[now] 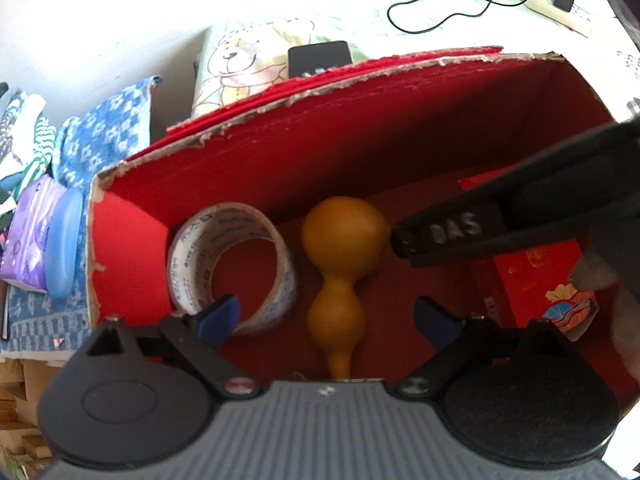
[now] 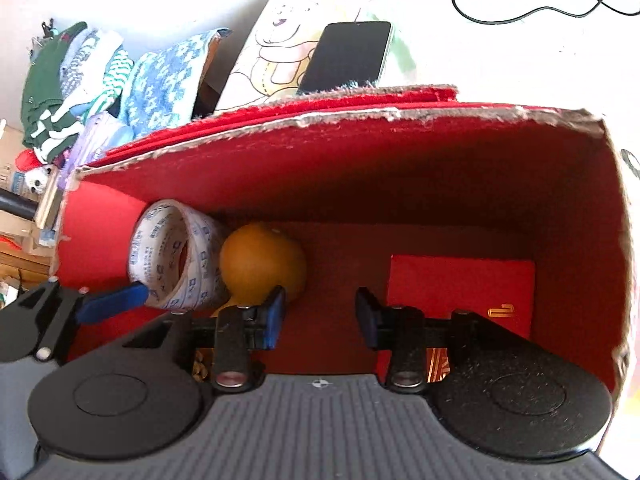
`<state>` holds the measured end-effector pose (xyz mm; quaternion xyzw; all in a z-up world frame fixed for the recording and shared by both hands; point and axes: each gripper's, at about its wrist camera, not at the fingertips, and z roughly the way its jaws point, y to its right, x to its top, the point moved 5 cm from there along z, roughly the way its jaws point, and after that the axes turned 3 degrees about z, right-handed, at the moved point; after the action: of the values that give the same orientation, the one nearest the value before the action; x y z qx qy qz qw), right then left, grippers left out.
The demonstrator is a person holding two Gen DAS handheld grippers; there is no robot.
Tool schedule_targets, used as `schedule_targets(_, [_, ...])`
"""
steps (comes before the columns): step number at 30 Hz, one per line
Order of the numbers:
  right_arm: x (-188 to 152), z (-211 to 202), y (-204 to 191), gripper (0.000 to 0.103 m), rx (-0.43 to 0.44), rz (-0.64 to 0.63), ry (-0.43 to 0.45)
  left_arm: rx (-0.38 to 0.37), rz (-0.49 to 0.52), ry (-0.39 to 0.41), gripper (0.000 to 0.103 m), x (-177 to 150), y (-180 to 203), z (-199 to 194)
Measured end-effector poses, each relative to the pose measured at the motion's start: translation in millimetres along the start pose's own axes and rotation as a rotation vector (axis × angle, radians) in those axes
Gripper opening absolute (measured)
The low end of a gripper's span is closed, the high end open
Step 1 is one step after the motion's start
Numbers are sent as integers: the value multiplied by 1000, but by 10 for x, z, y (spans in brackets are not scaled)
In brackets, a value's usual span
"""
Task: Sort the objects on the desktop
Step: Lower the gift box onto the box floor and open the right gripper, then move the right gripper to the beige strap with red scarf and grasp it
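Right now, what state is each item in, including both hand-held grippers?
Red box: open-topped, torn rim.
Tape roll: in the box, on its edge, at the left wall.
Gourd: lying on the box floor, right of the tape.
Red envelope: flat on the box floor, right side.
Phone: outside the box, screen dark.
Left hand-held gripper: open, empty, over the gourd.
Right hand-held gripper: open, empty.

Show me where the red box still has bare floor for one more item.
Best patch: the floor between the gourd and the red packet, running to the back wall. The left end is crowded: the tape roll sits against the gourd. Both open grippers, left and right, hang over the box.
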<state>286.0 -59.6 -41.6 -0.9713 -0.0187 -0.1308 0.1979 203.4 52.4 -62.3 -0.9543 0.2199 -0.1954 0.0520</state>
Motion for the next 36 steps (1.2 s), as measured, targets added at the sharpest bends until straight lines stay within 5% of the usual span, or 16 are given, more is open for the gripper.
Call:
schedule_targets(25, [-375,-476,121,41,46,23,174,180,12,20,95,18,18,0])
schedule_targets(36, [-680,-1156,89,41,151,-43,481,218,-103,249,95,-193,-53,-705])
